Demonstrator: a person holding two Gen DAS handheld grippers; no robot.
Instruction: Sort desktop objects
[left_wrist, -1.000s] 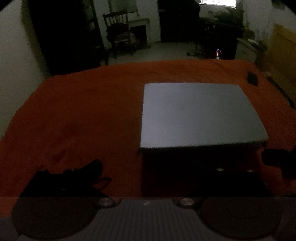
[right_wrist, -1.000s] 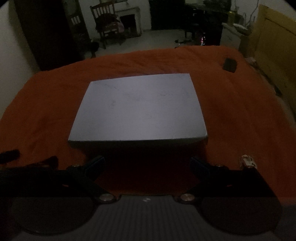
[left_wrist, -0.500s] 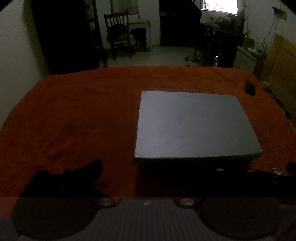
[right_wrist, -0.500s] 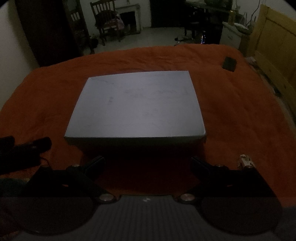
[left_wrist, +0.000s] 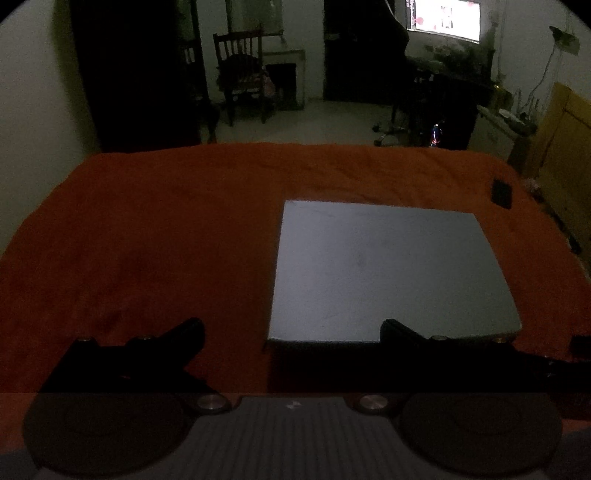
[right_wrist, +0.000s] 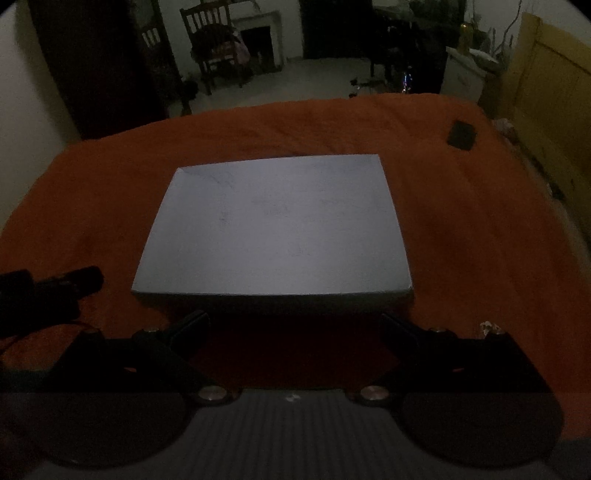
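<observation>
A flat grey box (left_wrist: 388, 273) lies on the orange cloth (left_wrist: 147, 236); in the right wrist view the box (right_wrist: 273, 229) is centred ahead. My left gripper (left_wrist: 291, 330) is open and empty, near the box's front left corner. My right gripper (right_wrist: 295, 325) is open and empty, just in front of the box's near edge. The left gripper's dark finger (right_wrist: 70, 282) shows at the left of the right wrist view. A small pale object (right_wrist: 488, 326) lies on the cloth by the right gripper's right finger. A small black object (right_wrist: 461, 136) lies far right.
The black object also shows at the far right in the left wrist view (left_wrist: 501, 193). Beyond the cloth's far edge are a wooden chair (left_wrist: 242, 74), a lit screen (left_wrist: 443, 16) and a wooden board (right_wrist: 550, 81) on the right. The room is dim.
Both grippers have drawn back and risen a little, so the box sits lower and farther in each view. The left gripper has come into the right wrist view at the left.
</observation>
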